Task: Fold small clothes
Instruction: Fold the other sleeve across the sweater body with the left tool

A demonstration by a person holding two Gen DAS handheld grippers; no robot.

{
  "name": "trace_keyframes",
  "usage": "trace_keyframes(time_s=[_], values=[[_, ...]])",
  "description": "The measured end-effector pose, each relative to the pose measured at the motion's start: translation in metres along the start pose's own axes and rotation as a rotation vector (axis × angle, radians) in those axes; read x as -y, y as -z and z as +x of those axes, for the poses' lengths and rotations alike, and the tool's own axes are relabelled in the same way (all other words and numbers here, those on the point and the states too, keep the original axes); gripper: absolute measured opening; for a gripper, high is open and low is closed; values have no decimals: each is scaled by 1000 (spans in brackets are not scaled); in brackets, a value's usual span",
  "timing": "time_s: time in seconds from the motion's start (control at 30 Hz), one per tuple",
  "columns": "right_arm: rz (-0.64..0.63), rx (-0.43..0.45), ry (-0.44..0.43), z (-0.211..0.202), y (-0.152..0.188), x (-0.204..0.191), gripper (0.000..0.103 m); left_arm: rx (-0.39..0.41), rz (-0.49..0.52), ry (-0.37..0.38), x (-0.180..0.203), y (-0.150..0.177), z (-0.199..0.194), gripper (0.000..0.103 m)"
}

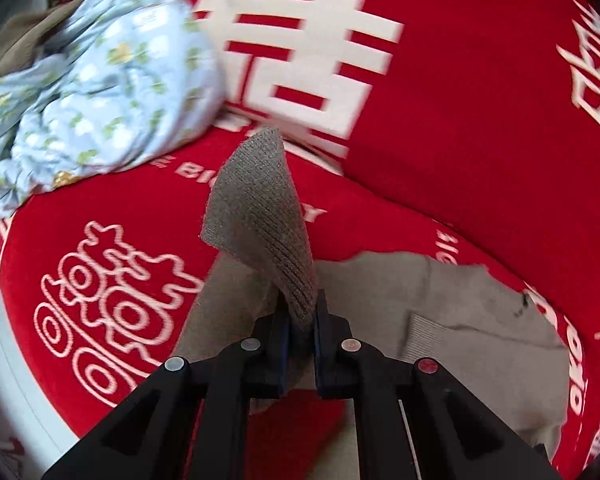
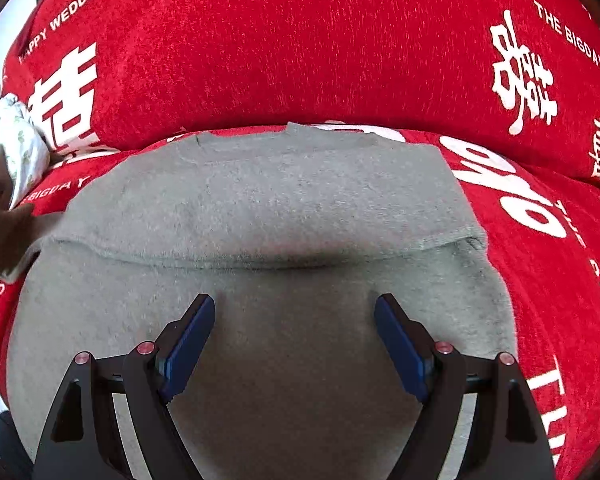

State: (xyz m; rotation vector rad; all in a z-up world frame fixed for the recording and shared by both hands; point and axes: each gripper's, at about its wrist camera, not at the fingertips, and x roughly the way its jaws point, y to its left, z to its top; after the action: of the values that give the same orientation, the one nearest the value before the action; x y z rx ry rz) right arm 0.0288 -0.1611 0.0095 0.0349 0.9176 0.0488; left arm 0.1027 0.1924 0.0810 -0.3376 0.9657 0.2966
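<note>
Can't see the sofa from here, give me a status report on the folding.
Left gripper shut on grey sweater sleeve, lifted. Right gripper open over sweater. Floral garment bunched aside, clear.

left wrist: looking steeply down along left gripper (image 1: 302,320), close over red sofa cover (image 1: 460,140) | right wrist: angled down along right gripper (image 2: 296,308), close above grey sweater (image 2: 280,200) | shared: grey sweater (image 1: 480,320), floral garment (image 1: 100,80) (image 2: 16,148), sofa cover (image 2: 280,40)

Red sofa cover (image 2: 300,40); grey sweater (image 2: 260,200); floral garment (image 1: 100,80).
</note>
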Motion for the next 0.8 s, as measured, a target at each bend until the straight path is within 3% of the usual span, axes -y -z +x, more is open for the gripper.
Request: trace_keyframes(time_s=[0.5,0.8], values=[[10,8,5,-7,8,21,85,-10,138,31,81,28,-7,10],[-59,9,18,-15,21,20,85,-20,212,53,129,46,-10,10]])
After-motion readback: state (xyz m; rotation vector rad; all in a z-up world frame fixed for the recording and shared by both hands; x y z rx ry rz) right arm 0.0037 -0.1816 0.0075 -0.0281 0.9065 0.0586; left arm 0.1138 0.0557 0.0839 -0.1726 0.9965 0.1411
